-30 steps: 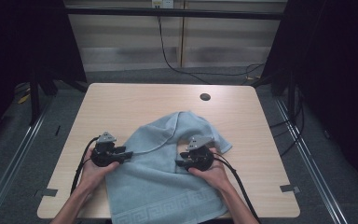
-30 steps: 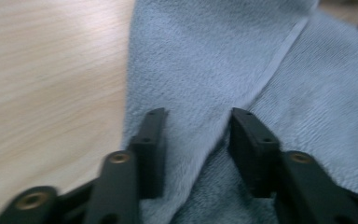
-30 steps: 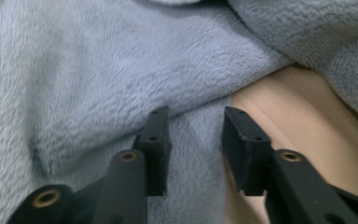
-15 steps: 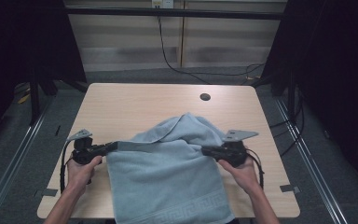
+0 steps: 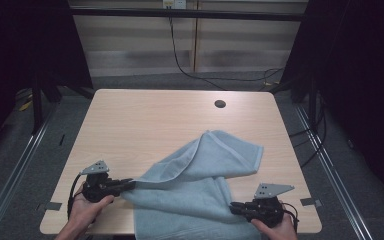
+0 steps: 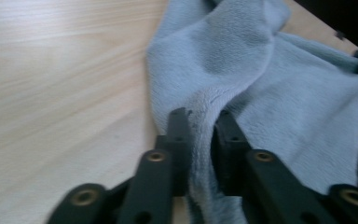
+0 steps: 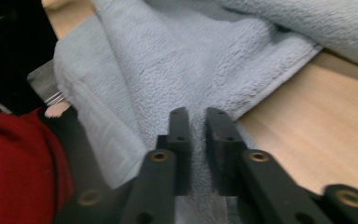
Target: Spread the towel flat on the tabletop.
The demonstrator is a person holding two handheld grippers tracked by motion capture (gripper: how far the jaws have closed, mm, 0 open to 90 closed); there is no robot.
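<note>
1. A light blue towel (image 5: 200, 195) lies on the wooden table (image 5: 145, 125), near the edge where the person stands. Part of it hangs over that edge.
2. The left gripper (image 5: 125, 185) is at the left side of the towel. In the left gripper view the cloth (image 6: 200, 154) sits between its two black jaws, and the jaws are a little apart with the towel bunched in the gap.
3. The right gripper (image 5: 236, 206) is at the right side, low by the table edge. In the right gripper view a thin fold of towel (image 7: 193, 154) runs between its jaws too.
4. Both pairs of jaws squeezed tight a moment ago and have just been opening again. The cloth is between them in both views, but I cannot tell if they grip it or only touch it.
5. A second ago both grippers were close together in the middle of the towel. Half a second ago they had pulled far apart, with the towel stretched between them. Now they are both nearer to the person, and the towel lies flatter with one big fold (image 5: 215, 155) across its top.
6. I think the person is spreading out or folding the towel. The pull looks done, and the hands seem to be letting go so they can grab a new spot
</note>
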